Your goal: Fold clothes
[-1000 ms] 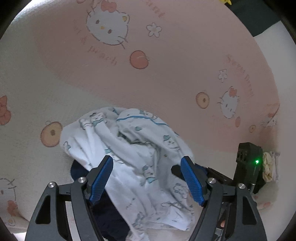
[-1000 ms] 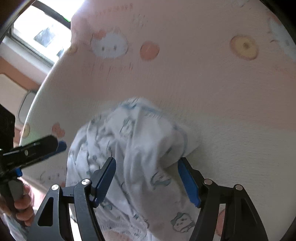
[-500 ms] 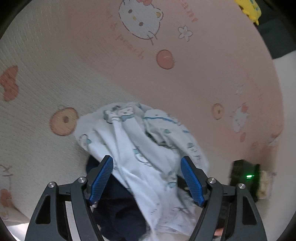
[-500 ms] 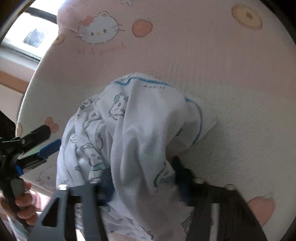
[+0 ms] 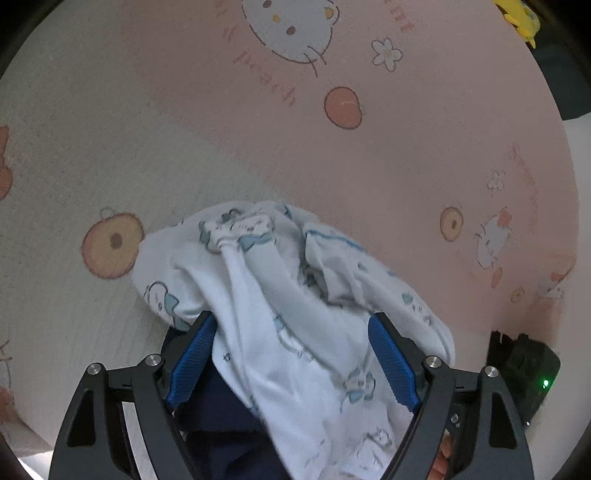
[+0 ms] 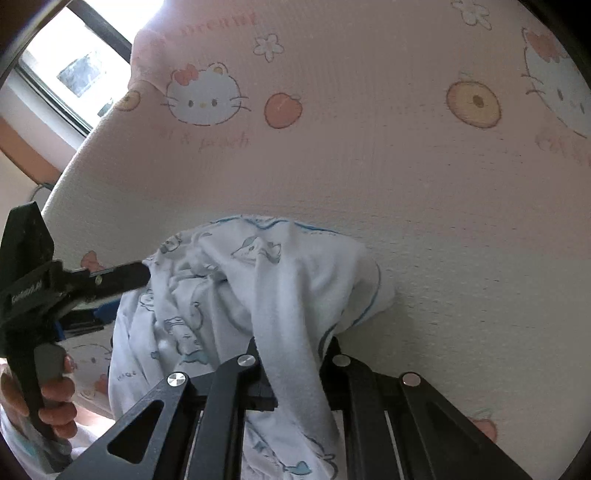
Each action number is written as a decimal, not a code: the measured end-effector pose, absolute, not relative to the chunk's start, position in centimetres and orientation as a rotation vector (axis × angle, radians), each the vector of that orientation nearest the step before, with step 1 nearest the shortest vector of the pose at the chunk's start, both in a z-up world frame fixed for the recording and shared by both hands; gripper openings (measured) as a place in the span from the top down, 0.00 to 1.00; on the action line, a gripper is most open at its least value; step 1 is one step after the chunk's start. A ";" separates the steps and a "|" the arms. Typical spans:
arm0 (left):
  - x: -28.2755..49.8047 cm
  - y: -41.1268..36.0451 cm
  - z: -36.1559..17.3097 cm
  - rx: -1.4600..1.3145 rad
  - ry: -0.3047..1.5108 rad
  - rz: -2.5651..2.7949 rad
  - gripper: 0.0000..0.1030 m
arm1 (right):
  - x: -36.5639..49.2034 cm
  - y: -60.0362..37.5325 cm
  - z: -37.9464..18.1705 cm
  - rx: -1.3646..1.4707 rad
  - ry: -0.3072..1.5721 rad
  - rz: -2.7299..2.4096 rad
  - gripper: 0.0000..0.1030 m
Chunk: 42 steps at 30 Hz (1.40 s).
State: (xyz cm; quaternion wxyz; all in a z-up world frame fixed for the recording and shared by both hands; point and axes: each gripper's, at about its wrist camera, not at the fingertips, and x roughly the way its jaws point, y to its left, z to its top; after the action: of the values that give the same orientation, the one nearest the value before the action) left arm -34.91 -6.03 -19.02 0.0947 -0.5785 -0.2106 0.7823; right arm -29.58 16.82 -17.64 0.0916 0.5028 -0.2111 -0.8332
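Right gripper (image 6: 291,354) is closing, its jaws pinched on a fold of the white printed garment (image 6: 258,288), and the cloth runs straight down between the black linkage, hiding the pads. The garment sits crumpled in a heap on the pink-and-cream cartoon-cat blanket (image 6: 369,166), bunched at the lower middle of the right wrist view, with a blue-trimmed edge curling out toward 3 o'clock.

Over at 9 o'clock in that view, the left gripper (image 6: 122,280) comes in level, its black finger touching the heap's left side, and a hand (image 6: 51,398) wraps the handle below it. A bright window (image 6: 70,70) shows at 10 o'clock, beyond the blanket's edge.

Switch to the left wrist view: left gripper (image 5: 291,358) is opening, jaws wide, blue pads (image 5: 190,362) standing either side of the garment (image 5: 280,295) without pressing it. Cloth drapes through the gap. Beneath it, at 7 o'clock, a dark navy garment (image 5: 221,410) peeks out, partly covered by the white one.

At 4 o'clock a black device with a green light (image 5: 532,373) sits at the blanket's (image 5: 184,147) edge. At 1 o'clock, a yellow object (image 5: 517,18) is too cropped to identify.
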 end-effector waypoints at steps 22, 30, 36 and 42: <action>-35.9 -2.5 -15.1 -1.520 -0.682 2.243 0.88 | -28.7 22.8 -17.1 1.604 -0.815 -2.441 0.93; -34.9 3.4 -13.3 -1.477 -0.589 2.147 0.88 | -26.6 29.8 -17.7 1.663 -1.090 -2.472 0.93; -34.1 6.6 -13.1 -1.458 -0.537 2.117 0.88 | -25.3 32.2 -17.5 1.688 -1.146 -2.524 0.93; -34.0 7.4 -13.4 -1.595 -0.410 2.197 0.82 | -24.5 32.8 -17.2 1.696 -1.119 -2.543 0.93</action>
State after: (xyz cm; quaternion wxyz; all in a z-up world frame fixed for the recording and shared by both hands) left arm -34.05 7.37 -13.38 0.1966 -0.5697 -0.1464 0.7845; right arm -24.53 32.82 -17.19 -0.0567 0.5202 -0.3432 -0.7800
